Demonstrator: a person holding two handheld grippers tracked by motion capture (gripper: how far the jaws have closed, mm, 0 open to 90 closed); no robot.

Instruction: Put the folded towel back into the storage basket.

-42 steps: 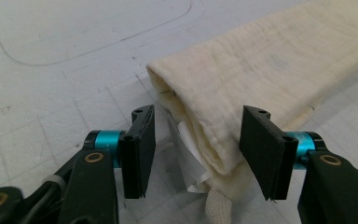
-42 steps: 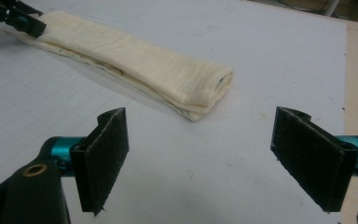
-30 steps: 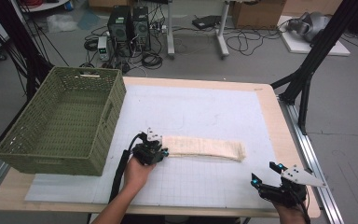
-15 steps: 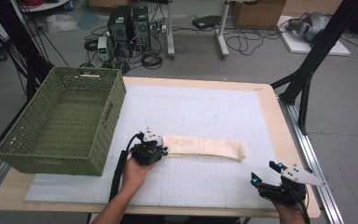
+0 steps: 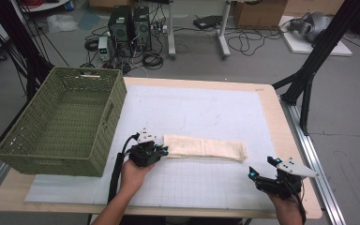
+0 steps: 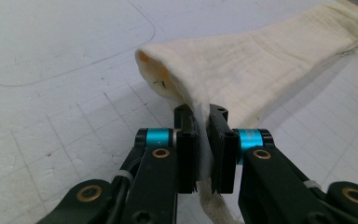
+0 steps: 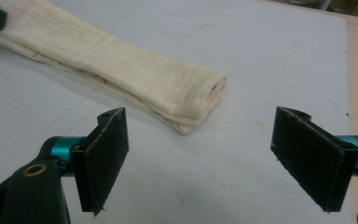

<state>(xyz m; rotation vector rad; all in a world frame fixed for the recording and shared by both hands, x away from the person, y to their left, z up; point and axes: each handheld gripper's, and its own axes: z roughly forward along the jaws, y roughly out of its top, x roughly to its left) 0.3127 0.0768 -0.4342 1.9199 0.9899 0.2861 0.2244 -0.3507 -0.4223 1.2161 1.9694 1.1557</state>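
Note:
A long folded cream cloth (image 5: 206, 148) lies across the white gridded mat (image 5: 206, 108) in front of me. My left gripper (image 5: 161, 151) is at the cloth's left end. In the left gripper view its jaws (image 6: 204, 140) are pinched together on a fold of the cloth (image 6: 261, 70), whose end is lifted a little off the mat. My right gripper (image 5: 261, 168) rests near the table's front right corner, below the cloth's right end and apart from it. Its jaws (image 7: 214, 158) stand wide open with nothing between them, and the cloth's end (image 7: 121, 70) lies just beyond.
A green woven basket (image 5: 110, 112) stands empty at the table's left, close to my left hand. The wooden table edge (image 5: 281, 122) runs along the right of the mat. Computers and cables sit on the floor behind the table.

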